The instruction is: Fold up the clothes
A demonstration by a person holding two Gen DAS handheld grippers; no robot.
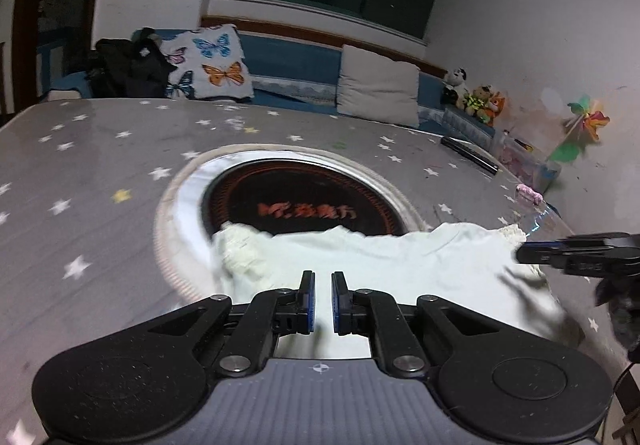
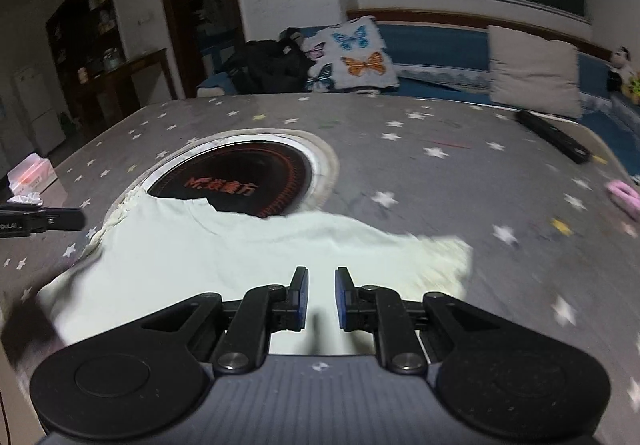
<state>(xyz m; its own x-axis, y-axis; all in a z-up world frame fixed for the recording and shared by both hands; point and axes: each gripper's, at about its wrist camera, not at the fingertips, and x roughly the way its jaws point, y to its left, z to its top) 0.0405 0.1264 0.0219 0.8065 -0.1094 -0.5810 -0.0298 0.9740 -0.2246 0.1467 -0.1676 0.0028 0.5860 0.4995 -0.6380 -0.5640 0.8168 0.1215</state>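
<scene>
A pale cream garment [image 1: 376, 265] lies spread flat on the grey star-patterned table [image 1: 100, 173], partly over the round cooktop inset [image 1: 296, 201]. My left gripper [image 1: 323, 279] hovers over the garment's near edge, its jaws slightly apart with nothing between them. The right gripper's fingers [image 1: 560, 251] reach in from the right, at the garment's frilled corner. In the right wrist view the garment [image 2: 224, 249] fills the near table. My right gripper [image 2: 322, 275] is over it, jaws a little apart and empty. The left gripper [image 2: 44, 223] shows at the left edge.
A black bar [image 2: 554, 137] and a pink object [image 2: 624, 195] lie at the table's right side. A tissue box [image 2: 30, 175] sits at the left. A sofa with a butterfly cushion [image 1: 212, 63], a beige cushion [image 1: 378, 87] and plush toys [image 1: 476, 95] stands behind.
</scene>
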